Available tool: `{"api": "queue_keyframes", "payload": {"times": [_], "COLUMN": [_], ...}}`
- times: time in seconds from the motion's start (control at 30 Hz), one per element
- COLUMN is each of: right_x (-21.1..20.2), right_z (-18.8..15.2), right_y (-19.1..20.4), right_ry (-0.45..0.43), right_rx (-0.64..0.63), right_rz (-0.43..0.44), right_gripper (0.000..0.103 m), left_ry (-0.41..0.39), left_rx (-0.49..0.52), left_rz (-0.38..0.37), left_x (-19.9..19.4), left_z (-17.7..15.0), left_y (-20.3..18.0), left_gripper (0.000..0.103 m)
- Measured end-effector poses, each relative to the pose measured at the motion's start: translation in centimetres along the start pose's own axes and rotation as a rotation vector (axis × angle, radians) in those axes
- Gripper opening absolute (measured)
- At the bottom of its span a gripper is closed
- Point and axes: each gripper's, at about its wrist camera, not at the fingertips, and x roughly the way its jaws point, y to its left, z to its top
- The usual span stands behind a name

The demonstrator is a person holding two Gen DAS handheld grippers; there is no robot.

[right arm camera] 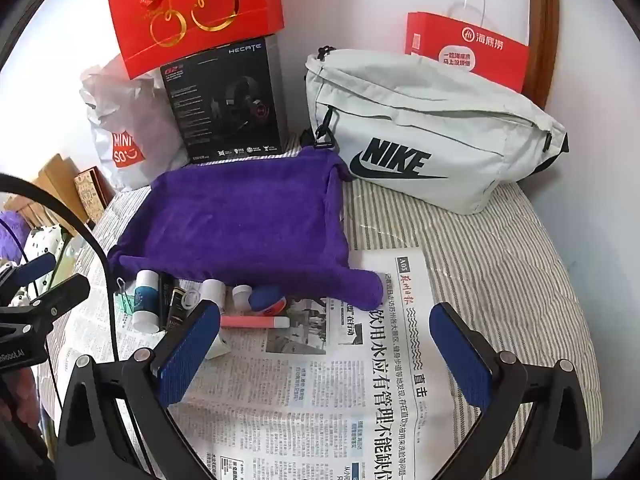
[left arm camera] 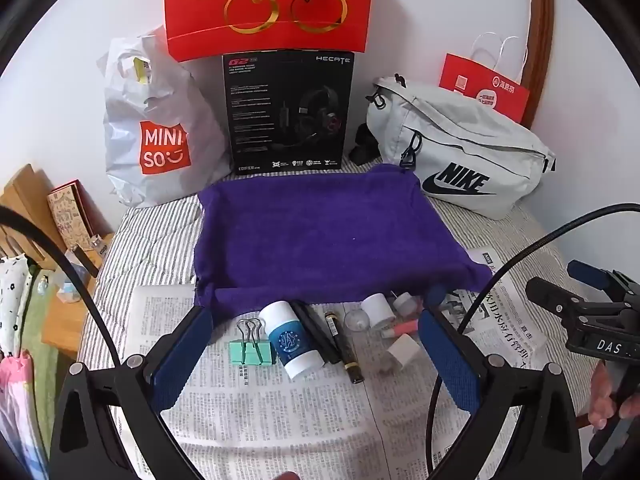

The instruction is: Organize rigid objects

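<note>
Small rigid items lie in a row on newspaper (left arm camera: 280, 412) in front of a purple towel (left arm camera: 320, 236): a green binder clip (left arm camera: 251, 346), a white-and-blue bottle (left arm camera: 291, 340), a black case (left arm camera: 316, 332), a black-and-gold tube (left arm camera: 344, 346), a clear dome (left arm camera: 356, 320), a white cap (left arm camera: 378, 310), a pink stick (left arm camera: 400, 328) and a white cube (left arm camera: 403, 350). My left gripper (left arm camera: 316, 344) is open, its fingers either side of the row, just above it. My right gripper (right arm camera: 326, 332) is open and empty over the newspaper (right arm camera: 320, 400), right of the pink stick (right arm camera: 256, 322) and a blue-orange ball (right arm camera: 269, 300).
Behind the towel stand a Miniso plastic bag (left arm camera: 156, 136), a black headset box (left arm camera: 286, 114), a red gift bag (left arm camera: 268, 4), a grey Nike pouch (left arm camera: 460, 148) and a red paper bag (left arm camera: 486, 86). The striped bedding ends at the left, beside wooden furniture (left arm camera: 32, 208).
</note>
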Motion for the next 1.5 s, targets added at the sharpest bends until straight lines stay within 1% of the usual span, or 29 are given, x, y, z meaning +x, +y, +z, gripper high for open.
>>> {"api": "queue_keyframes", "payload": {"times": [0.1,0.13,0.2,0.23,0.27,0.33,0.87,1.5], "right_x": [-0.2,-0.3,-0.6,-0.1,-0.3,-0.5,-1.2,-1.5], "right_z": [0.0,0.0,-0.2,0.0,0.0,0.0,-0.1,-0.4], "right_y": [0.0,-0.1,0.3,0.6,0.8,0.8,2.0,2.6], "right_ry": [-0.002,-0.005,-0.007,0.014,0.014,0.008,0.003,-0.005], "right_rx": [-0.008,-0.011,-0.025,-0.022,-0.024,-0.018,-0.046,-0.056], "right_rz": [-0.006,-0.007,-0.016,-0.017,-0.020,-0.013,-0.006,-0.007], "right_gripper": [0.103,0.103,0.103,0.103,0.103,0.103,0.103,0.103], "left_ry": [0.006,0.036,0.022,0.025,0.018,0.014,0.015,0.013], "left_rx": [-0.001,-0.012,-0.017,-0.027,-0.031,-0.039,-0.078,-0.076], "left_rz": [0.002,0.004,0.008,-0.007,-0.023,-0.026,-0.006,-0.002], "left_x": [-0.1,0.2,0.0,0.1,0.0,-0.2,-0.6,-0.7], "left_z": [-0.1,0.2,0.0,0.1,0.0,-0.1,-0.5,-1.1], "left_y": [-0.2,-0.1,-0.6,-0.2,0.4,0.7,1.7,1.9], "left_gripper": [0.103,0.103,0.103,0.103,0.103,0.103,0.103,0.103]}}
